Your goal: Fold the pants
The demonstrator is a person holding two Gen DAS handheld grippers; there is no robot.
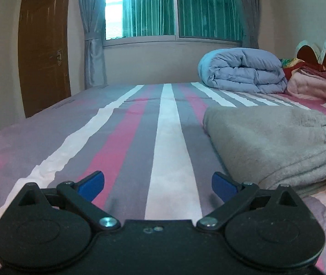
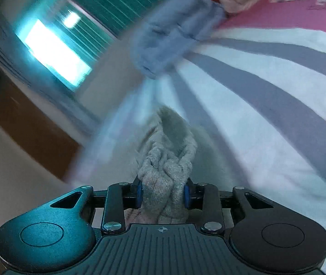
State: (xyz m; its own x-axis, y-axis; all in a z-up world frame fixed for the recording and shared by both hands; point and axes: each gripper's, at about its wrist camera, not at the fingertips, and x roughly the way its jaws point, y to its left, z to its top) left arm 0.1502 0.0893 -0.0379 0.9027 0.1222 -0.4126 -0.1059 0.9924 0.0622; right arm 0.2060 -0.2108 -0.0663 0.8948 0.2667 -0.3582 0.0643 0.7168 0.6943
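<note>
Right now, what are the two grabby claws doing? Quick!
Left gripper: open, holding nothing, over the striped bedsheet.
Right gripper: closed on a bunch of the grey pants.

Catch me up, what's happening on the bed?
A person with two handheld grippers is folding grey pants on a striped bed. The right gripper is shut on a bunched part of the fabric. The left gripper is open and empty, hovering over the sheet beside the folded pants.
</note>
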